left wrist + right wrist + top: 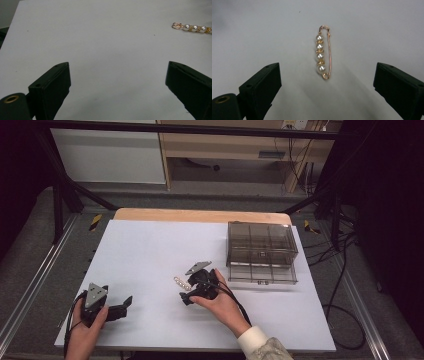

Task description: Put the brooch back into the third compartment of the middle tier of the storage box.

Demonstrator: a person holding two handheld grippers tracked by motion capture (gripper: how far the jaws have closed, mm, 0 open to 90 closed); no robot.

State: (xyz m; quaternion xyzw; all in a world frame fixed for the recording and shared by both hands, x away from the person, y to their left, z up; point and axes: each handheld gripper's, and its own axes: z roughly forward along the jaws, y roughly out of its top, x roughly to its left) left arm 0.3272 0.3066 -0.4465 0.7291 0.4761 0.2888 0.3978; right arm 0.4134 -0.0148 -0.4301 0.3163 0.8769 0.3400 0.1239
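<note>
White paper covers a wooden table (200, 215) ringed by dark framing and grey floor, with a pale cabinet beyond. Near the sheet's middle lies a pearl brooch pin (323, 55), shaped like a safety pin: a thin rose-gold wire loop with a row of four round, glossy pearls separated by small gold spacers. From above it sits at about 10 o'clock from the right gripper (188, 298), just beside the jaw tips. That gripper, held in the person's right hand (222, 306), has its matte black block jaws spread wide with nothing between them, and the pin lies centred ahead of the gap, lengthwise. The left gripper (126, 303) rests toward 7 o'clock on the sheet, well apart, jaws likewise wide and empty; its own camera catches the pin (191, 27) off at 2 o'clock. A smoky clear plastic organiser box (261, 252) with gridded compartments stands at 2 o'clock. The likely trouble: the pin is thin and lies flat, so blunt jaws closing could skid over the paper, miss the wire, or pinch a smooth pearl and flick it away.
</note>
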